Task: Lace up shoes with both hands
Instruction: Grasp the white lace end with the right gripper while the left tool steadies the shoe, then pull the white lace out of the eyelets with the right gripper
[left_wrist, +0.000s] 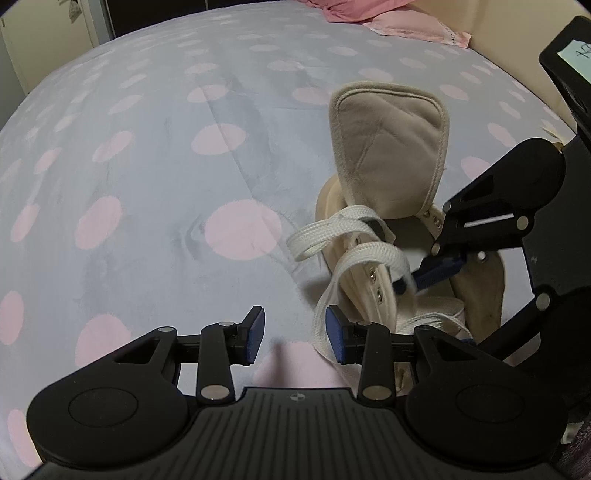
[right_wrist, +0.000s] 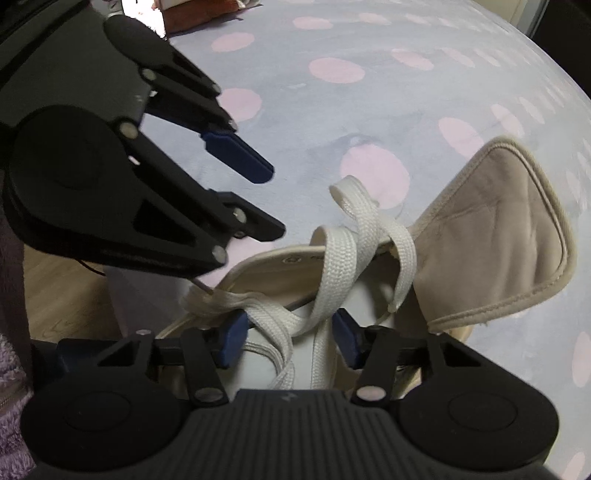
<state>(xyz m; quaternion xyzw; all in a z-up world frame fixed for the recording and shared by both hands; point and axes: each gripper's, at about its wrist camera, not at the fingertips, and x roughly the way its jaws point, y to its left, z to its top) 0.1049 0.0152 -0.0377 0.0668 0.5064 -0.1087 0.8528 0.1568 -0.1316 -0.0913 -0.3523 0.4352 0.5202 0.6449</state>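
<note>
White lace (right_wrist: 295, 332) between right gripper (right_wrist: 290, 341) fingers, right view only

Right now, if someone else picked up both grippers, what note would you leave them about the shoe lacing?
Left gripper: open, empty, over the dotted bed cover beside the shoe.
Right gripper: open, with a strand of the white lace between its pads, which are not pressing on it.
The shoe lies on the cover, tongue folded outward.
Done: the lace seems threaded low down, with loose loops across the opening.
Left: grip the strand, thread the bare eyelets, tighten, tie.
</note>
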